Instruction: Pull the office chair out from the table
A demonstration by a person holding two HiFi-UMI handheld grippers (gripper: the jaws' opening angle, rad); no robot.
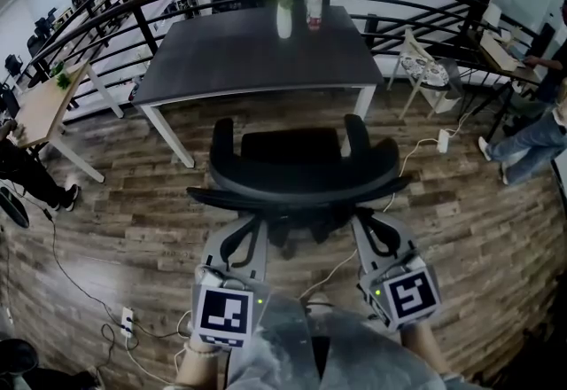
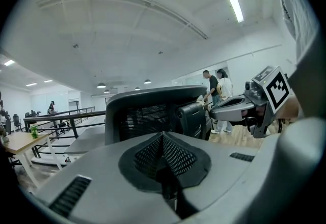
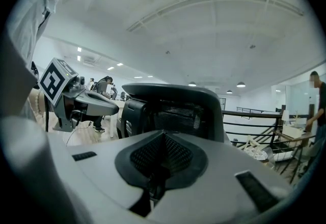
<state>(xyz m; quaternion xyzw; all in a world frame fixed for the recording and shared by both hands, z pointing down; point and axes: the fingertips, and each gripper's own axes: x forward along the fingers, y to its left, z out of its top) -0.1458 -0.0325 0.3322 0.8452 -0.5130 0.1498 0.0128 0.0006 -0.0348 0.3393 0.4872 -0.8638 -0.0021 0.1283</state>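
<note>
Head view — left tool [image 1: 256, 225], right tool [image 1: 361, 225] — closed behind chair [image 1: 301, 171]

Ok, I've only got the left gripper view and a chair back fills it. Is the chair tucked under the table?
Observer: No. In the head view the office chair stands clear of the table, and floor shows between them.
Operator: Is the right gripper holding it?
Observer: No. In its own view the right gripper has its jaws together on nothing, with the chair ahead of them.
Operator: Anything on the table?
Observer: A white vase with flowers stands near the far edge, with what looks like a bottle beside it.
</note>
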